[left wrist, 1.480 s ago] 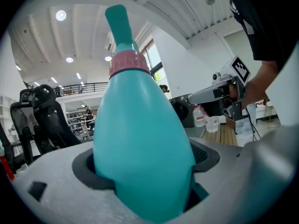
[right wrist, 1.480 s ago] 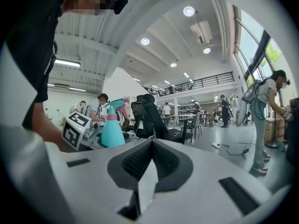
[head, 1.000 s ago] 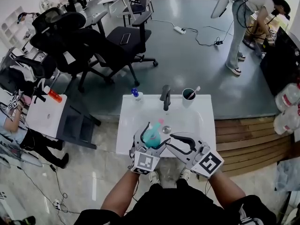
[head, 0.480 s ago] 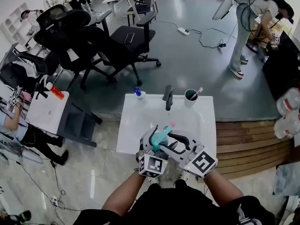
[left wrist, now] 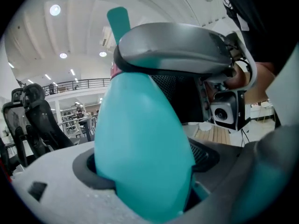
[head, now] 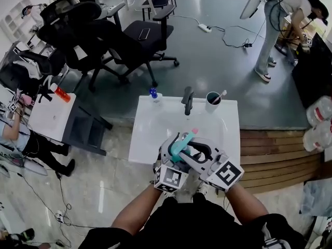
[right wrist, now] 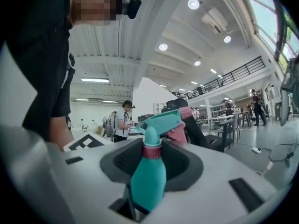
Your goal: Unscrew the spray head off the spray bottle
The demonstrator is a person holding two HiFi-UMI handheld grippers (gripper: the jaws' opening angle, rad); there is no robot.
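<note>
Teal spray bottle (left wrist: 140,148) is staying clenched in the left gripper (head: 171,152) over the sink (head: 150,123) while the right gripper (head: 189,152), newly swung across, is closing round the collar of the spray head (right wrist: 163,121), seemingly for another twist.

A white washbasin (head: 148,135) carries a dark faucet (head: 188,101) and a cup (head: 212,102) — office chairs (head: 93,40) behind.

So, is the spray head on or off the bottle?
On: the right gripper view shows the spray head seated on the pink collar atop the bottle.
</note>
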